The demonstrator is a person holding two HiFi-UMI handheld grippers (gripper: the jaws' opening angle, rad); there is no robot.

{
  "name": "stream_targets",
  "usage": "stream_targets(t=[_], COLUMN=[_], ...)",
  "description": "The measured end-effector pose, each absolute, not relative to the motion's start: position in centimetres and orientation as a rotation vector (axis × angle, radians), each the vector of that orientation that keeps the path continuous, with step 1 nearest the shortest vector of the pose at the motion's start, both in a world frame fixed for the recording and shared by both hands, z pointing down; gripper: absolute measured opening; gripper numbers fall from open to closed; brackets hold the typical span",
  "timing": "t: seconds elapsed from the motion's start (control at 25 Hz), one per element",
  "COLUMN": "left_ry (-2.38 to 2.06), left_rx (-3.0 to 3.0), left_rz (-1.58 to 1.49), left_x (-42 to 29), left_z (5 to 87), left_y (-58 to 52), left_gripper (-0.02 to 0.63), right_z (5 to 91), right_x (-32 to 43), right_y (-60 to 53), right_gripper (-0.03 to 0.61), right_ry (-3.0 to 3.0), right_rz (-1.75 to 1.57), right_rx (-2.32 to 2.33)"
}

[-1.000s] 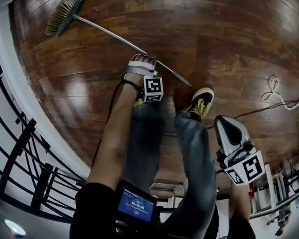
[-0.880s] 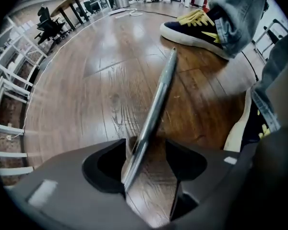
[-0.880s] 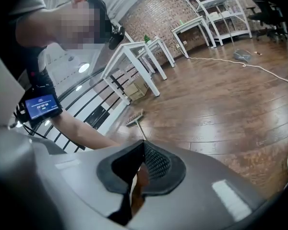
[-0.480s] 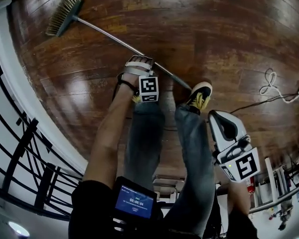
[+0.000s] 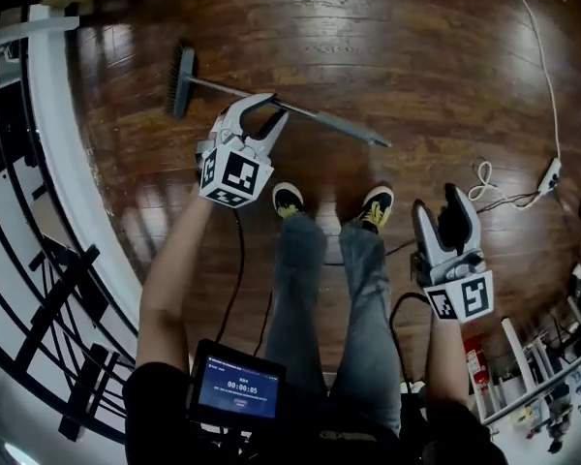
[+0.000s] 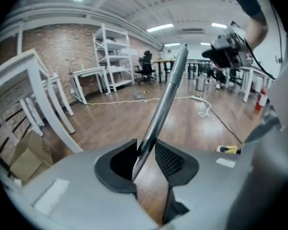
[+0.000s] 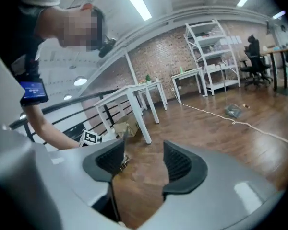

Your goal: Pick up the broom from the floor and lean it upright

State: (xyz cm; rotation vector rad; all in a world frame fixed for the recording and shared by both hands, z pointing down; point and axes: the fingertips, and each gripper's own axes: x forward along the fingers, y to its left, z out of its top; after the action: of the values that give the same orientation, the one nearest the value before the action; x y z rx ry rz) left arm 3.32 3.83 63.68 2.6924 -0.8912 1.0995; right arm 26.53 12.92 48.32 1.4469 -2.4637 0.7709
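The broom has a dark head with bristles and a long metal handle that ends in a grey grip. My left gripper is shut on the handle about a third of the way from the head and holds it off the wooden floor. In the left gripper view the handle rises from between the pads and slants up and away. My right gripper hangs at the lower right, away from the broom. Its jaws are opening, and nothing is between them.
A white rail with black bars curves along the left. The person's two shoes stand just below the broom. A white cable and power strip lie on the floor at right. White tables and shelves stand farther off.
The left gripper closed on the handle and rose with it, lifting the broom off the floor. The right gripper also rose, and its jaws went from shut to open.
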Motion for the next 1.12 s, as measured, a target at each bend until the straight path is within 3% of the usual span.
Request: stream_targets(t=[0.04,0.24,0.48,1.12], left_ry=[-0.958,-1.134,-1.329,-1.439], left_rx=[2.668,2.601,2.437,2.234], left_rz=[1.044,0.855,0.657,0.636], left_x=[1.8,-3.7,-10.1,-23.6], left_z=[61.9,57.2,54.2,51.3], left_y=[2.0,-4.5,-11.6,-25.1], left_gripper=[0.135,0.127,0.121,0.098], right_z=[48.4,44.7,40.7,36.6], right_x=[24.6,8.8,-3.7,-23.5], right_y=[11.2,-1.4,-13.8,-29.6], right_gripper=[0.277,0.271,0.101,0.087], right_ry=[-2.493,-2.730,-2.771,-2.939], right_rz=[0.794,0.696,0.530,0.485], right_rx=[1.441,1.360,1.259,0.692])
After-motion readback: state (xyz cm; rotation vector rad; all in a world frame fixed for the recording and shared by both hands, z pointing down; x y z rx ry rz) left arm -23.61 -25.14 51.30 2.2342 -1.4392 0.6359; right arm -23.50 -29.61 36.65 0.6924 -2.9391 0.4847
